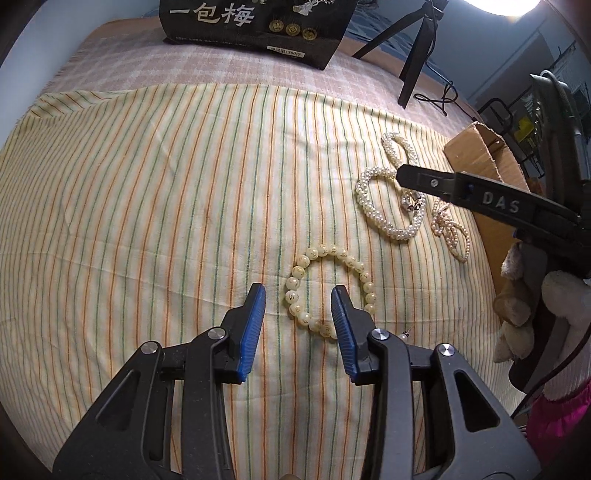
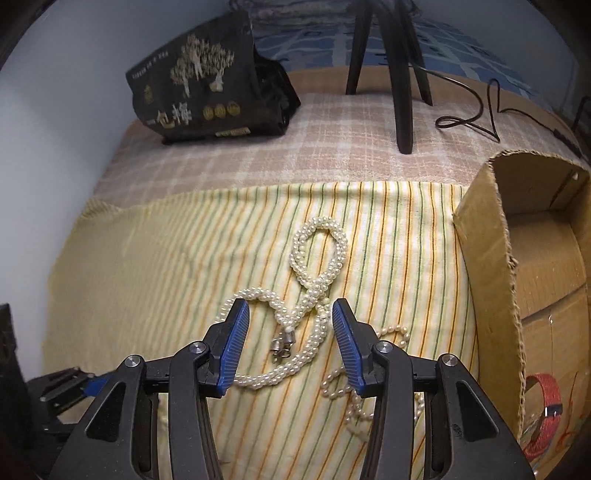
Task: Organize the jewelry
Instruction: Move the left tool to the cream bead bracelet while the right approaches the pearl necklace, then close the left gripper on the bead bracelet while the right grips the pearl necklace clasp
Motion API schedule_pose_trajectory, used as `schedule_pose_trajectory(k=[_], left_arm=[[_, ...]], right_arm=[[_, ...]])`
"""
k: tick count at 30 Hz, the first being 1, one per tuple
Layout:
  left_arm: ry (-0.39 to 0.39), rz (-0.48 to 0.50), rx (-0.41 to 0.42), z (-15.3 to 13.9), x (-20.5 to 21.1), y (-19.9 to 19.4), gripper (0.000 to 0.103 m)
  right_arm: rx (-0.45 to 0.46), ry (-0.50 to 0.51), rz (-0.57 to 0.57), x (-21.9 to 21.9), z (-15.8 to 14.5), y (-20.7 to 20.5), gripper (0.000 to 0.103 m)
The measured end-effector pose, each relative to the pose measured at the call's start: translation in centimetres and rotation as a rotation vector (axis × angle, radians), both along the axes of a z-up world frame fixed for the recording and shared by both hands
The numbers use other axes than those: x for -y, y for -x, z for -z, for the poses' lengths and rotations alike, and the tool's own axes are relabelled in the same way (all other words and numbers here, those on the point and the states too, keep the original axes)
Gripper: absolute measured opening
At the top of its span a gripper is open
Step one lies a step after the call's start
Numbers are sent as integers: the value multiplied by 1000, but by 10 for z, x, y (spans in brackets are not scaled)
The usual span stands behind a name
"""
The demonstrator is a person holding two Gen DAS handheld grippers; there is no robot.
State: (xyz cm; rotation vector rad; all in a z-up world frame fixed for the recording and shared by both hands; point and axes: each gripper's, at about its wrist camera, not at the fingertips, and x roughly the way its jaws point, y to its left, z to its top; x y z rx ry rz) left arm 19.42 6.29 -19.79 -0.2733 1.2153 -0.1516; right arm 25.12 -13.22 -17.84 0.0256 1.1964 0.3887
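Striped yellow cloth [image 1: 166, 192] covers the bed, with a checked blanket [image 2: 258, 147] further out and a black snack bag [image 1: 255, 26] beyond that. The left gripper [image 1: 298, 306] hangs released, jaws apart, with the near-left arc of the cream bead bracelet [image 1: 330, 290] lying between its blue pads and untouched. The right gripper [image 2: 290, 323] is likewise released, straddling the twisted pearl necklace [image 2: 314, 280] just above its metal clasp [image 2: 280, 345]; a thinner pearl strand [image 2: 354, 387] lies just under and to the right of its right pad.

Risks, as I judge them: closing on the necklace could also catch the loose thin strand beside it and drag both up in a tangle, or pinch the soft cloth and lift a fold. The round bracelet beads may roll out of the left pads if these close on only one bead.

To the right of the right gripper stands an open cardboard box [image 2: 480, 258]; the part of its inside that shows holds no jewelry. An orange mesh band [image 2: 543, 406] sits low beside it, whether in a container I cannot tell.
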Motion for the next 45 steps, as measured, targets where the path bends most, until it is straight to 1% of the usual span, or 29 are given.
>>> schedule_pose_trajectory(k=[7,9,13,14,16,17,21,22,24,26,28,32,38,45], left_arm=[[-10,9,-4,6,3,-3,37],[-24,11,-2,7,4,-4,32],[-74,4,9,9,6,-5,12],[-77,6,11,9,6,-5,9],[-82,3,14,9,6,-6,8],[-86,1,17,9,7,-7,7],[-84,-13,30,5,7,-6,5],[-75,-16,34,3,7,-6,5],[-62,-23,54,-6,6,-5,5],[-57,-24,76,-14,7,-3,5],[-49,-28,98,-23,7,-2,5],[-32,-36,122,-34,4,2,5],[-10,-63,148,-47,-2,7,5],[-5,-65,208,-71,0,12,5]], right_arm=[[-3,44,-19,-4,13,-5,45],[-2,53,-23,-5,15,-6,45],[20,92,-47,-10,17,-3,45],[27,101,-53,-12,18,-2,44],[45,120,-63,-14,18,1,40],[53,124,-67,-14,18,2,35],[67,88,-70,-8,16,4,12],[64,77,-67,-6,16,3,11],[59,58,-60,-3,14,2,7],[52,33,-52,0,12,2,7],[41,-19,-36,6,7,0,7],[49,-85,-15,14,-7,1,7],[72,-140,-1,21,-24,8,7],[136,-194,-22,19,-56,18,7]])
